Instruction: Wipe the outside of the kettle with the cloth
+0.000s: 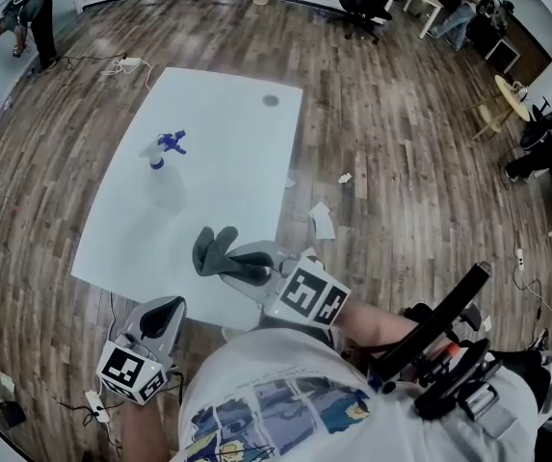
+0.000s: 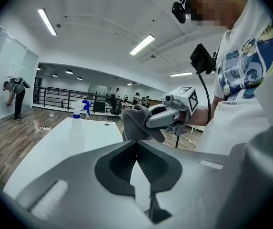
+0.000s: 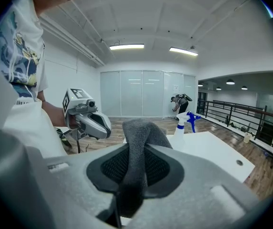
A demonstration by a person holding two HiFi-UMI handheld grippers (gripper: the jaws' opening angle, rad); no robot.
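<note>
- Left hand-held gripper [image 1: 164, 318]: jaws pressed together with nothing between them, as its own view shows [image 2: 137, 162]. It hangs off the near edge of the table, touching nothing.
- White rectangular table [image 1: 227, 114]: it carries a clear plastic spray bottle with a blue trigger [image 1: 163, 155], standing upright on the left half and well apart from both grippers. A small round grey fitting [image 1: 271, 100] sits near the far edge.
- Right hand-held gripper [image 1: 249, 264]: jaws pinching a dark grey folded cloth [image 1: 215, 249], which stands out ahead of the jaws over the table's near edge. Its own view confirms the fold clamped between the pads [image 3: 137, 142].
- Kettle: not found in any view, neither on the table nor on the surrounding wooden floor [image 1: 401, 142].
- Progress, as judged: the cloth is secured and that is all that is done. No wiping contact is made, so the whole outside of the kettle remains to be wiped, and the kettle must first be located or brought in.
</note>
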